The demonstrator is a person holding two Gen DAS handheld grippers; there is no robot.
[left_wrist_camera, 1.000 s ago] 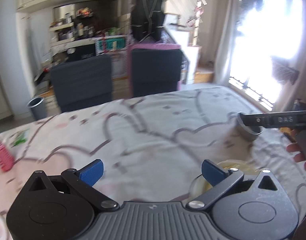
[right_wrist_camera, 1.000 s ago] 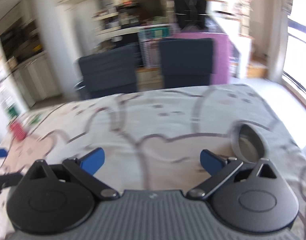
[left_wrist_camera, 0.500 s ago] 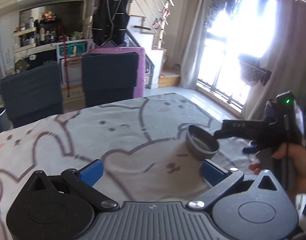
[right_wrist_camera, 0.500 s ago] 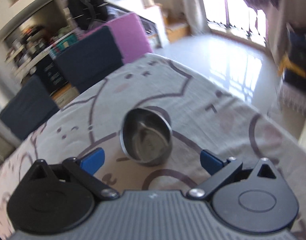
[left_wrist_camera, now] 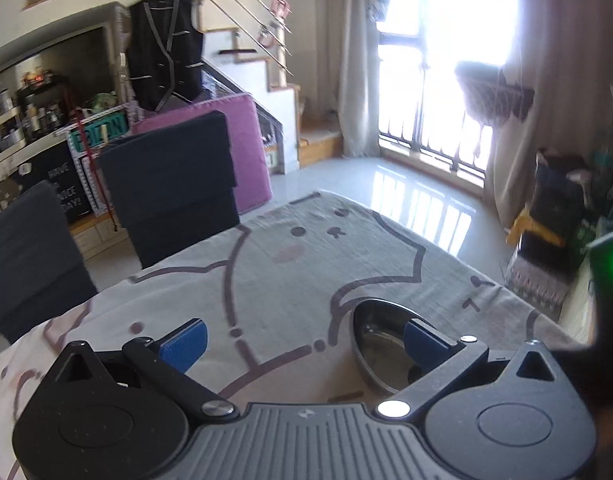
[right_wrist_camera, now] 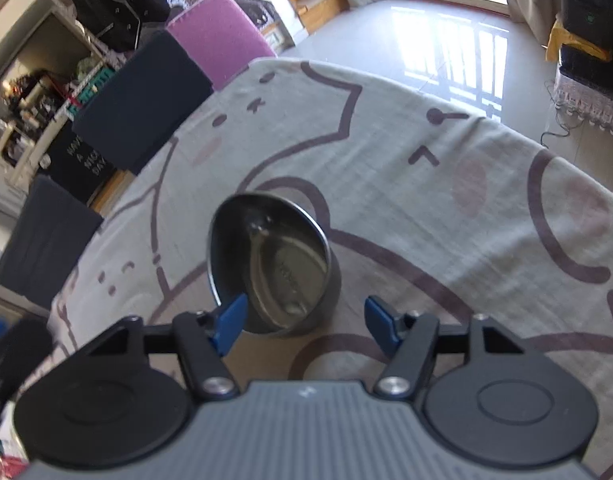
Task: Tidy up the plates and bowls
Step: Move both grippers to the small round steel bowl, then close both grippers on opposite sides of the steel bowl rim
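A round steel bowl point(right_wrist_camera: 282, 248) stands upright on the cat-print tablecloth point(right_wrist_camera: 406, 168). My right gripper point(right_wrist_camera: 305, 322) points down at its near side. The jaws are closing: the left pad point(right_wrist_camera: 230, 322) sits at the bowl's near left rim and the right pad point(right_wrist_camera: 380, 324) stands off to the bowl's right, with a gap. In the left wrist view the same bowl point(left_wrist_camera: 376, 340) lies just behind the right fingertip point(left_wrist_camera: 424, 344) of my left gripper point(left_wrist_camera: 304, 344), which is open and holds nothing. The right gripper's dark body point(left_wrist_camera: 610, 320) shows at the right edge.
Two dark chairs point(left_wrist_camera: 170, 184) and a purple-backed one point(left_wrist_camera: 242, 148) stand along the table's far side. The table's right edge point(right_wrist_camera: 546, 140) drops to a shiny floor by the window. A rug and dark bags point(left_wrist_camera: 554, 208) lie on the floor at the right.
Both views swung right toward the table's corner. The right gripper came down close over the bowl and its jaws narrowed. The bowl now lies at the left gripper's right fingertip.
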